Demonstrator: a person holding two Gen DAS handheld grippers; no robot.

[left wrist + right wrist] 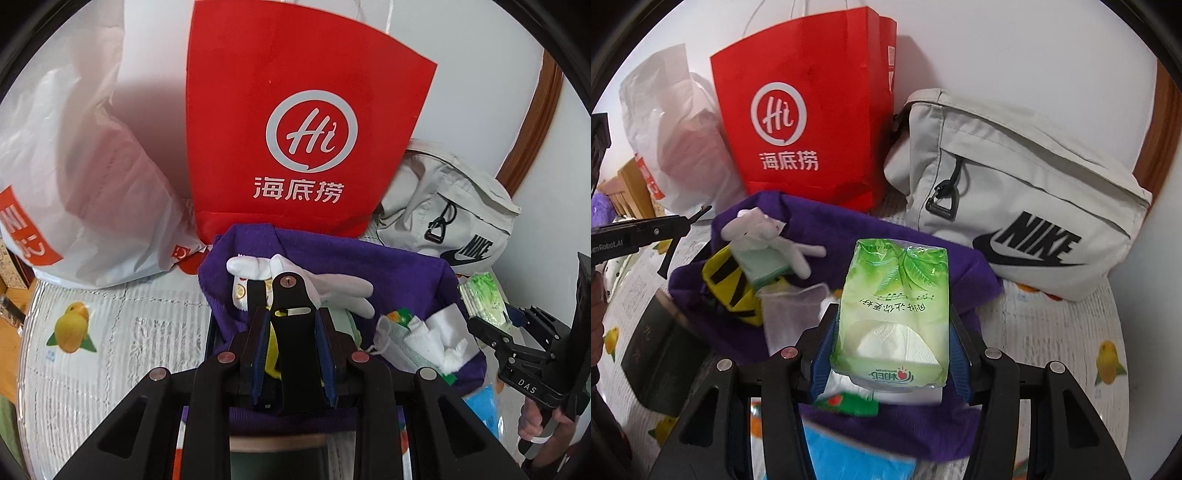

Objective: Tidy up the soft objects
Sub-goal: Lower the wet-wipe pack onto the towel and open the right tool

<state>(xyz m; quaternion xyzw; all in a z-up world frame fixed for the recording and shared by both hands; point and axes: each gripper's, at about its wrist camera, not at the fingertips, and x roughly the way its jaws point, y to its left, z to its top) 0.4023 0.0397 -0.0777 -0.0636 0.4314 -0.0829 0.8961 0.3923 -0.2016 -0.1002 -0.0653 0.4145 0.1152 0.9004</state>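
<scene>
Gathering soft things onto the purple cloth (916, 254) looks to be the step in hand. The right gripper (892, 345) is clenched on a green tissue pack (894, 306), held above the cloth's near edge. The left gripper (293, 332) is nearly closed, and I cannot tell whether it grasps anything: a black strap (295, 339) runs between its fingers, over a white plush toy (306, 284) and a yellow striped item (733, 291) that lie on the cloth beside a face mask (402, 339). Next, I judge, the pack wants lowering onto a bare patch of cloth and releasing, clear of the toy. Red bag (809, 110) and white Nike bag (1015, 192) stand behind.
</scene>
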